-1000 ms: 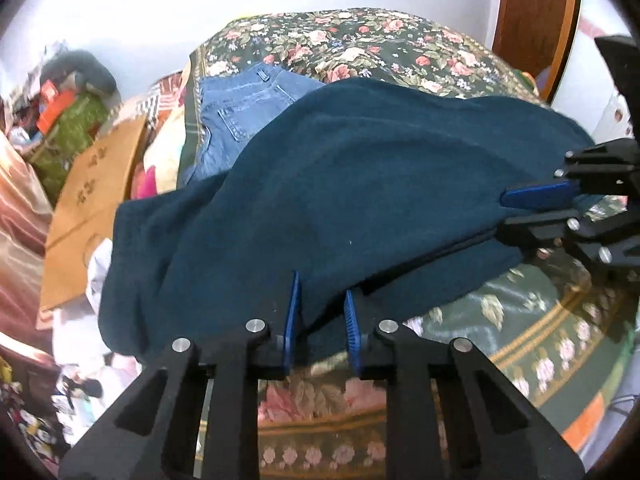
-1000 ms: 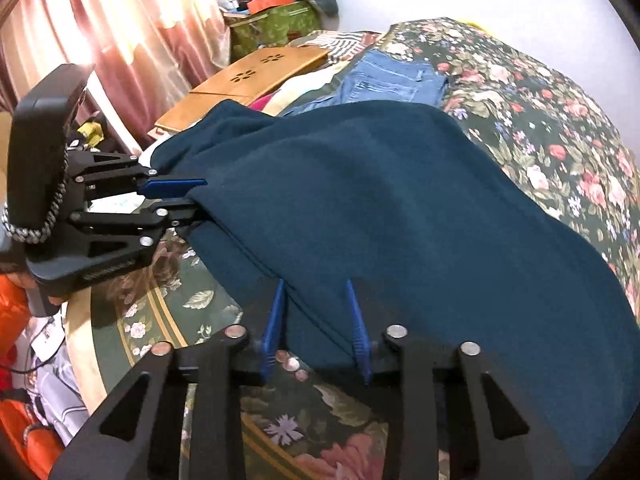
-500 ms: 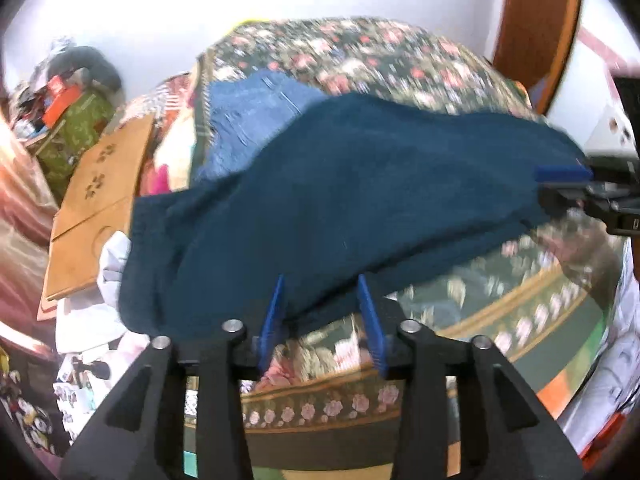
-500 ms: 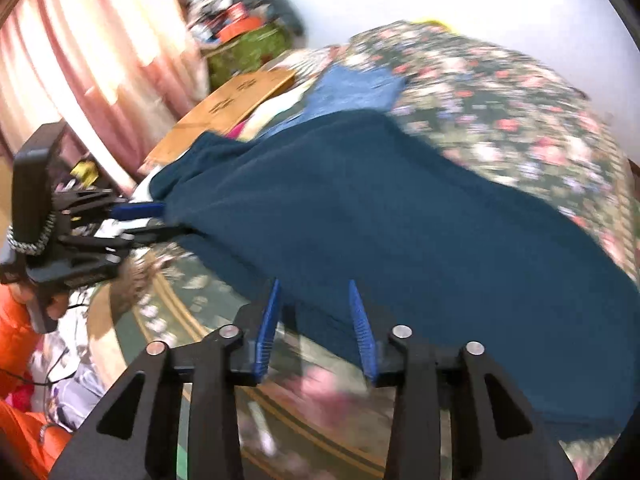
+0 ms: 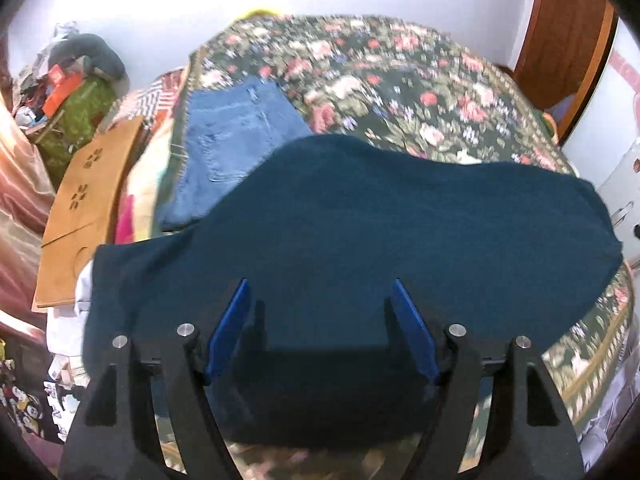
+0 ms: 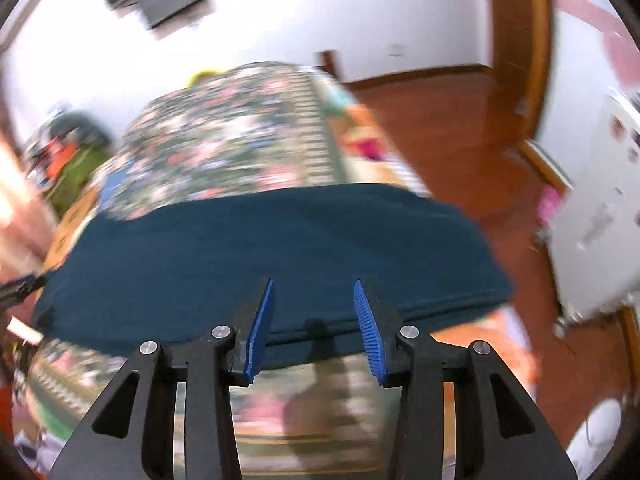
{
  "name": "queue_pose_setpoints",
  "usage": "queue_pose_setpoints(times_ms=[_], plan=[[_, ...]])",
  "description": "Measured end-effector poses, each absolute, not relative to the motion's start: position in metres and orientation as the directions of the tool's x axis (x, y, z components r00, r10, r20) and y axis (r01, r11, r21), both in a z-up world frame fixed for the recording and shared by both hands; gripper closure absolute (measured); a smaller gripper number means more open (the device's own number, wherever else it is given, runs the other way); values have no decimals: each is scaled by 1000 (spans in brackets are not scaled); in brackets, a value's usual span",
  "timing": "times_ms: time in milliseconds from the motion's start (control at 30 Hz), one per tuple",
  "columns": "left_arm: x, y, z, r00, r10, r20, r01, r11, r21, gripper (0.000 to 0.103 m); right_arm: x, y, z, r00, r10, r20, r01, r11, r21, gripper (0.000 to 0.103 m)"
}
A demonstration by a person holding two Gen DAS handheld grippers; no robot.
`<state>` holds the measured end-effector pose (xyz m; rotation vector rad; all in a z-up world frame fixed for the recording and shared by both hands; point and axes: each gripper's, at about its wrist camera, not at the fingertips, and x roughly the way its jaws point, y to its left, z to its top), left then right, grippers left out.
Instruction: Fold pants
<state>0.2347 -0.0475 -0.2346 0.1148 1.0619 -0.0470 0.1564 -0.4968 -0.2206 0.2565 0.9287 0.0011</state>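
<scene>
The dark teal pants [image 5: 400, 220] lie spread across the floral bed. My left gripper [image 5: 319, 284] hovers over their near edge. Its jaws are opening, the blue pads stand wide apart, and the cloth lies below them, not pinched. The right wrist view is blurred by motion. It shows the pants [image 6: 260, 240] as a wide band across the bed. My right gripper [image 6: 313, 282] is above their near hem. Its jaws are opening too, with nothing pressed between the pads. A bit of the left gripper [image 6: 16, 284] shows at that view's far left edge.
Folded blue jeans [image 5: 236, 136] lie on the bedspread [image 5: 380, 72] behind the pants. A wooden board [image 5: 92, 200] and piled clutter [image 5: 76, 120] sit off the bed's left side. To the right are a wooden floor [image 6: 460, 120], a white cabinet [image 6: 592, 220] and a door [image 5: 568, 32].
Both grippers let go of the pants' edge and opened. The right one swung fast to the right and rolled; the left moved in over the cloth, which now lies flat.
</scene>
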Motion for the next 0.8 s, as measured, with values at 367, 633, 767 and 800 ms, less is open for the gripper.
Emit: queue_pose_setpoints(times_ms=[367, 633, 767, 800], plan=[[262, -52, -271, 439, 51, -897, 10, 998, 62, 7, 248, -582, -288, 494, 5, -870, 262, 952, 155, 65], [264, -54, -275, 438, 76, -896, -8, 997, 81, 1, 271, -590, -324, 415, 139, -899, 219, 944, 247, 65], [265, -53, -277, 441, 70, -895, -16, 997, 71, 0, 264, -596, -327, 450, 189, -873, 205, 930, 306, 73], [265, -52, -277, 441, 67, -895, -17, 998, 66, 0, 262, -594, -326, 458, 178, -871, 205, 932, 298, 74]])
